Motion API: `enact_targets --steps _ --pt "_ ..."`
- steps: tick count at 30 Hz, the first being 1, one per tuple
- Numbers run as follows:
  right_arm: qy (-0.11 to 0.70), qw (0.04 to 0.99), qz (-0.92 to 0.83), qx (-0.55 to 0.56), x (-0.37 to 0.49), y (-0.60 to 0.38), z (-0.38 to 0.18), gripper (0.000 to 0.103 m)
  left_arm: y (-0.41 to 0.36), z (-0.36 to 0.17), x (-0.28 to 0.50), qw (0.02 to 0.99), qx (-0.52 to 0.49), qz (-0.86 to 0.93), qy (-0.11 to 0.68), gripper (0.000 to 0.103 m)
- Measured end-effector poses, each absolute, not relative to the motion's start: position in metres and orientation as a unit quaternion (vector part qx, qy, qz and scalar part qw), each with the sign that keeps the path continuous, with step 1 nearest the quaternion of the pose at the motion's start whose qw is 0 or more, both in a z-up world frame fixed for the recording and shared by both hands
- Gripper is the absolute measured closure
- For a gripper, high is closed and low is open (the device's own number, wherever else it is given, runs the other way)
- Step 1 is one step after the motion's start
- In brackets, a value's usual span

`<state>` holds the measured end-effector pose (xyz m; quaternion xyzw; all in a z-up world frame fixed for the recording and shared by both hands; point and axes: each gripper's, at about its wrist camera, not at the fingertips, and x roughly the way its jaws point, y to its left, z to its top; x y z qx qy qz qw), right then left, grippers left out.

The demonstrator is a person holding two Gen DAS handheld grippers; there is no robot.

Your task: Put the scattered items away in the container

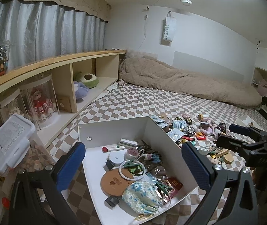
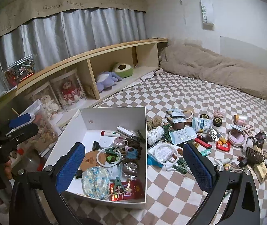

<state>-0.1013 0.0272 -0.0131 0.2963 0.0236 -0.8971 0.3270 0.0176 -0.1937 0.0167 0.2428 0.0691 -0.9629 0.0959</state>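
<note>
A white open box (image 1: 114, 129) (image 2: 112, 116) sits on the checkered bed and holds several items: a cork coaster (image 1: 114, 181), a blue floral pouch (image 1: 142, 193) (image 2: 96, 181), a white ring, green clips, a red booklet (image 2: 127, 190). Scattered items (image 2: 199, 138) lie to its right: packets, a red lighter (image 2: 202, 143), a pink compact (image 2: 236, 136), black jars, a white ring (image 2: 166, 152). My left gripper (image 1: 133, 163) is open and empty above the box. My right gripper (image 2: 133, 161) is open and empty over the box's right wall; it also shows in the left wrist view (image 1: 232, 135).
A wooden shelf (image 2: 88, 56) with plush toys and clear canisters runs along the left. A lidded plastic tub (image 1: 11, 142) stands left of the box. A beige blanket (image 1: 180, 78) lies along the far wall. Bare checkered sheet (image 2: 171, 187) lies in front of the scattered items.
</note>
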Motion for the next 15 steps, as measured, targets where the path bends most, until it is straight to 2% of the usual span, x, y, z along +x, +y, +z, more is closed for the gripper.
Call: enact_targets --steps 15 --pt "0.015 0.285 -0.920 0.268 -0.087 0.085 0.011 0.000 -0.160 0.033 0.005 0.071 0.227 -0.969 0.061 0.000"
